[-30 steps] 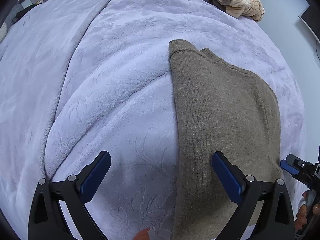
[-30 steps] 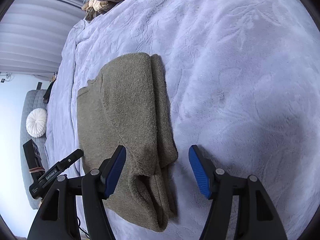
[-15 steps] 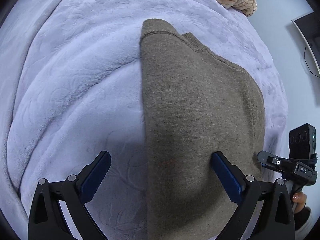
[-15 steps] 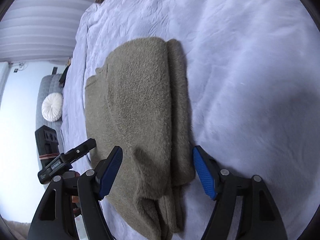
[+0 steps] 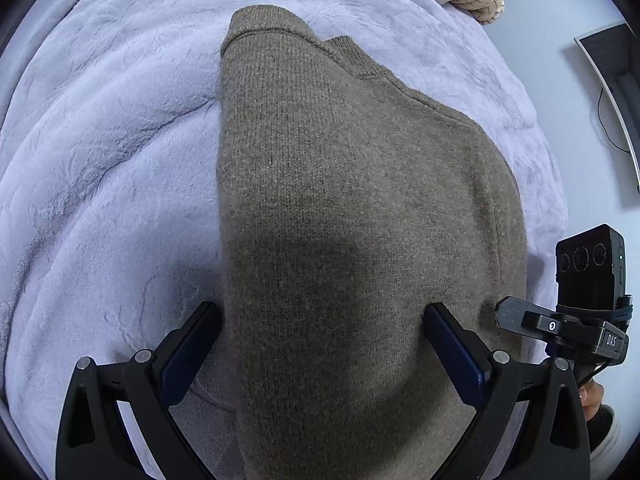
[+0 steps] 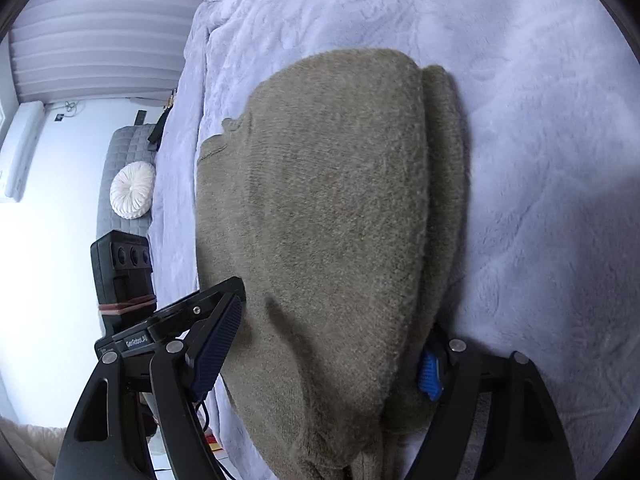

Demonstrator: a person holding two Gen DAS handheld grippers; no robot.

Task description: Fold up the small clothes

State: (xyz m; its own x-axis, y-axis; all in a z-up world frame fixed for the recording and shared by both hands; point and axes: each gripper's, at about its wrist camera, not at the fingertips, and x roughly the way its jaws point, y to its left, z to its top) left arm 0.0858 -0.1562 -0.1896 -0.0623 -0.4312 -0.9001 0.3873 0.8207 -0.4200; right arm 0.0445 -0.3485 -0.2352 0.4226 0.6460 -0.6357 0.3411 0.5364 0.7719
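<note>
The brown sweater (image 5: 360, 220) lies folded lengthwise on the lilac blanket (image 5: 100, 160), near its edge. Left gripper (image 5: 320, 344) is wide open, straddling the sweater's near end. Right gripper (image 6: 328, 344) straddles it too, jaws still opening, not pinching anything.

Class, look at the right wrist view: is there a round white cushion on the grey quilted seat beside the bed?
Yes, a round white cushion with a centre button rests on the grey quilted seat left of the lilac blanket.
</note>
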